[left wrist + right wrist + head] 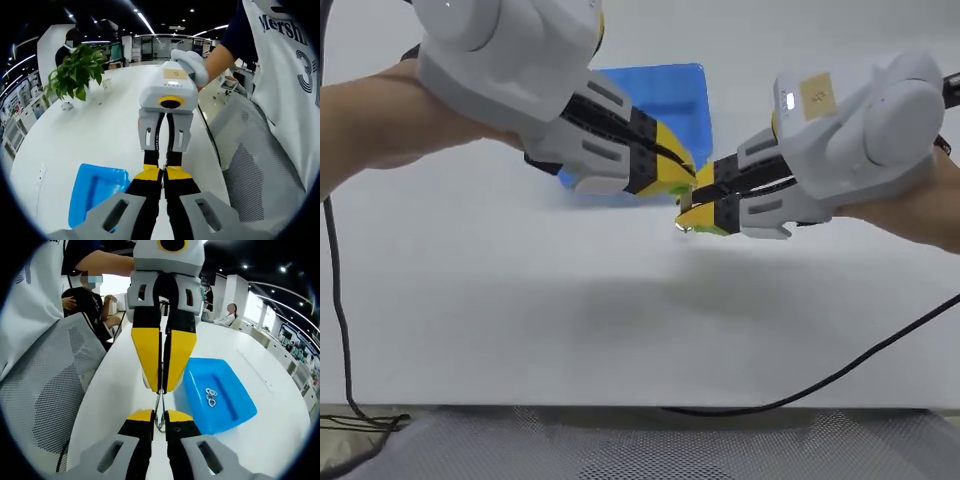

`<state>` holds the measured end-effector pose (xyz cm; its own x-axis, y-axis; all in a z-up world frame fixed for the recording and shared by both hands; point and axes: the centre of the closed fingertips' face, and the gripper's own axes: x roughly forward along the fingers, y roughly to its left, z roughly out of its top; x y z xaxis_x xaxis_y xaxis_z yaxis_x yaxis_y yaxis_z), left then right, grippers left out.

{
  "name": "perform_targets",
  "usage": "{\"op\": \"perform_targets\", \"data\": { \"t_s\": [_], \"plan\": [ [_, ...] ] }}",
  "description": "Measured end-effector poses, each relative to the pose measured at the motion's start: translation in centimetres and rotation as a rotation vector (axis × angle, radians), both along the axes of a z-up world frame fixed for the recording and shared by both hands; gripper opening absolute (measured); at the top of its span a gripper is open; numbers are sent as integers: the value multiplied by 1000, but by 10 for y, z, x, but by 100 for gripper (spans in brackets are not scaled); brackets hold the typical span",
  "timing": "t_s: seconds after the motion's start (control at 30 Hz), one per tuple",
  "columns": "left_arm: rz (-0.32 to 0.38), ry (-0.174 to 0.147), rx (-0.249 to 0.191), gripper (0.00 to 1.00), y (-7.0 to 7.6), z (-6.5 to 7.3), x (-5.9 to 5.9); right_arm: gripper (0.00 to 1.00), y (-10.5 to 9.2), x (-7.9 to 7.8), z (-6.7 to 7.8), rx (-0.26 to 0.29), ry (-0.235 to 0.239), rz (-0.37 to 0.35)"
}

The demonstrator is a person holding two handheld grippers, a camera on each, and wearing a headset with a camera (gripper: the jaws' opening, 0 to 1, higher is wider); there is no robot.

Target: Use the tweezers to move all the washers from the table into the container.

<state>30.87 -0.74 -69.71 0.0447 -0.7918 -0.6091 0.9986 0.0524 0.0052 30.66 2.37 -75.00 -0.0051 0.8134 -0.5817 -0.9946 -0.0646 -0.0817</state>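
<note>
White tabletop [520, 300] stretches bare across the head view. The blue container [670, 95] sits just behind the two grippers, which meet tip to tip a little above the surface. A few washers [211, 396] lie together on the container's floor. The grippers hide the patch of tabletop beneath them, so I cannot tell whether others wait there.

In the right gripper view, the left gripper [161, 389] has its yellow tips pressed together on one end of the thin metal tweezers [160, 407]. The right gripper [698, 212] has its jaws narrow, with the tool's other end in the gap. Whether they actually bite on it I cannot tell.

This looks like a pass or re-seating of the tweezers. To do it well, one gripper should clamp firmly before the other loosens. The tool should lie straight along the jaws with its points well clear. The exchange should stay low, so that a slip drops the tool only a little way.
</note>
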Motion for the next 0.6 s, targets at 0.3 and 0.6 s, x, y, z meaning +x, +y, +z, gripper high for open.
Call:
{"op": "perform_targets", "data": {
  "t_s": [0.3, 0.6],
  "plan": [
    [8, -9, -1, 5, 18, 34, 1, 9, 18, 3, 32, 37, -9, -3],
    [-12, -62, 14, 5, 31, 60, 6, 9, 33, 14, 57, 33, -53, 17]
  ]
}}
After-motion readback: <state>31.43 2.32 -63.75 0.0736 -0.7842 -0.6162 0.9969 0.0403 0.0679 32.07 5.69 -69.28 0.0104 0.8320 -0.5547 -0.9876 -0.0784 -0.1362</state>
